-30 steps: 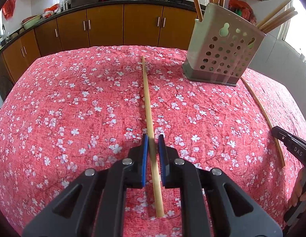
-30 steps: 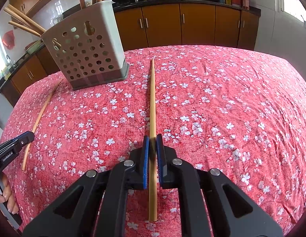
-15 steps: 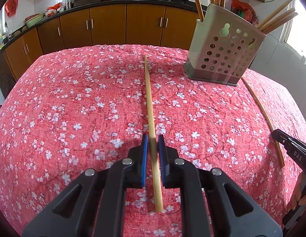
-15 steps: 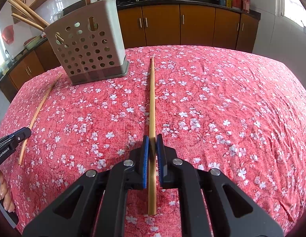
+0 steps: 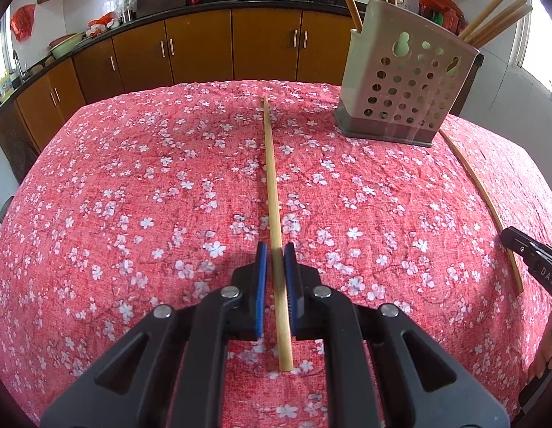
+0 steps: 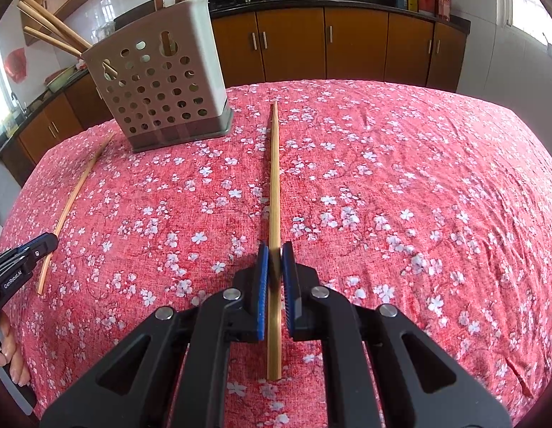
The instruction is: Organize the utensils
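Observation:
A pale wooden chopstick (image 5: pixel 272 185) runs straight away from me on the red flowered tablecloth, and my left gripper (image 5: pixel 274 246) is shut on it near its near end. My right gripper (image 6: pixel 275 246) is shut on a second chopstick (image 6: pixel 274 178) in the same way. A beige perforated utensil holder (image 5: pixel 408 82) stands at the far side, between the two chopsticks, with several chopsticks leaning out of it. The holder (image 6: pixel 158 89) sits far left in the right wrist view. Each view catches the other gripper at its edge: right gripper (image 5: pixel 511 239), left gripper (image 6: pixel 44 244).
The tablecloth (image 6: pixel 418 196) covers the whole table and drops away at the edges. Brown kitchen cabinets (image 5: pixel 204 46) and a counter with woks and bottles stand beyond the table. A person's fingers (image 6: pixel 12 349) show at the lower left in the right wrist view.
Both grippers stay shut on their chopsticks. The near end of each chopstick sits a little higher in its view than a second ago; the holder has not moved.

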### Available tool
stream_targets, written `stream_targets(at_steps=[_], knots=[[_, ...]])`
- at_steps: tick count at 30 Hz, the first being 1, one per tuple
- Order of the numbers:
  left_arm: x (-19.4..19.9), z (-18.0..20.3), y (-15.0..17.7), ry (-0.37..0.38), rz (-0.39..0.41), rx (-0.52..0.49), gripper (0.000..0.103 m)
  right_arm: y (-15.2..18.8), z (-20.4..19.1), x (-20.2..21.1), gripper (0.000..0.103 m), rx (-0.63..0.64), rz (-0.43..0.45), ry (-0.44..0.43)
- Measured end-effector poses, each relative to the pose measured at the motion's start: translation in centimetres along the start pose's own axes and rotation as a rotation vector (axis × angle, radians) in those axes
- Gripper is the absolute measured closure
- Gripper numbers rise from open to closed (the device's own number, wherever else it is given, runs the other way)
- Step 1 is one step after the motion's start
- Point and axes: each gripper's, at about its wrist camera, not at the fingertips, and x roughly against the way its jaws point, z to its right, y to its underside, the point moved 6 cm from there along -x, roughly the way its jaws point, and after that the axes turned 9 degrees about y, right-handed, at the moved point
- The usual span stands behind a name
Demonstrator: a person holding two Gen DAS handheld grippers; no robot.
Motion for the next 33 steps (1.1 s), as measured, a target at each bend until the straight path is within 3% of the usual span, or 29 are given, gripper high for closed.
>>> stream_targets(at_steps=[29, 33], knots=[[0.6, 0.5, 0.5, -0.029, -0.008, -0.021, 0.095, 0.0, -0.3, 0.5, 0.095, -0.003, -0.001, -0.016], [1.6, 0.5, 0.2, -0.018, 0.010, -0.021, 0.095, -0.2, 0.0, 1.6, 0.095, -0.013, 0.036, -0.024]])
